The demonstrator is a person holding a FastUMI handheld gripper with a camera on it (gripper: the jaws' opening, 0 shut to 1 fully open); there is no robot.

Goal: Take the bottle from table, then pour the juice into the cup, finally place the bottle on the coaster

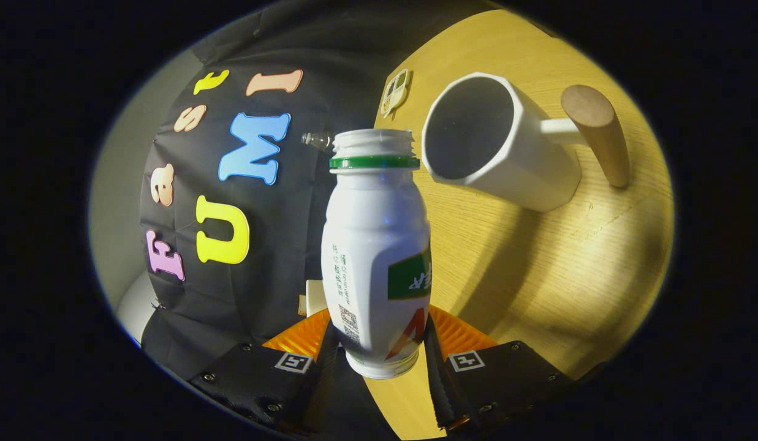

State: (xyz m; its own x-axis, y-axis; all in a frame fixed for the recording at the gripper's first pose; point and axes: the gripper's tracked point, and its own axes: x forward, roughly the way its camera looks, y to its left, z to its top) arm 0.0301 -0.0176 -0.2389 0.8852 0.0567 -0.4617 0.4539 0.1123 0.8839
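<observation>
Leftmost hangs the booth's black cloth wall (244,257), creased and matte. Next comes the gripper (379,352), its two fingers clamped on the lower body of the white plastic bottle with a green neck ring and an open threaded mouth (375,245); one finger presses each side near the base, so the bottle is grasped firmly and held clear of the table. Its long axis runs straight ahead from the fingers, mouth farthest from them. The bottle's shell looks smooth and slightly waisted, with a printed green and red label wrapped round it.

Just beyond the mouth and to its right stands the white faceted ceramic cup with a dark interior (495,147), whose rim sits close beside the bottle's neck but apart from it. That gap is what the pour turns on: I judge the mouth must swing rightward over the rim, with the bottle's axis tipping toward the opening.

A small pale flat piece (396,92) lies on the round light wooden table (568,263) behind the cup; whether it is the coaster I cannot tell. Farthest right, the cup's rounded wooden handle (599,141) sticks out on a white stem.
</observation>
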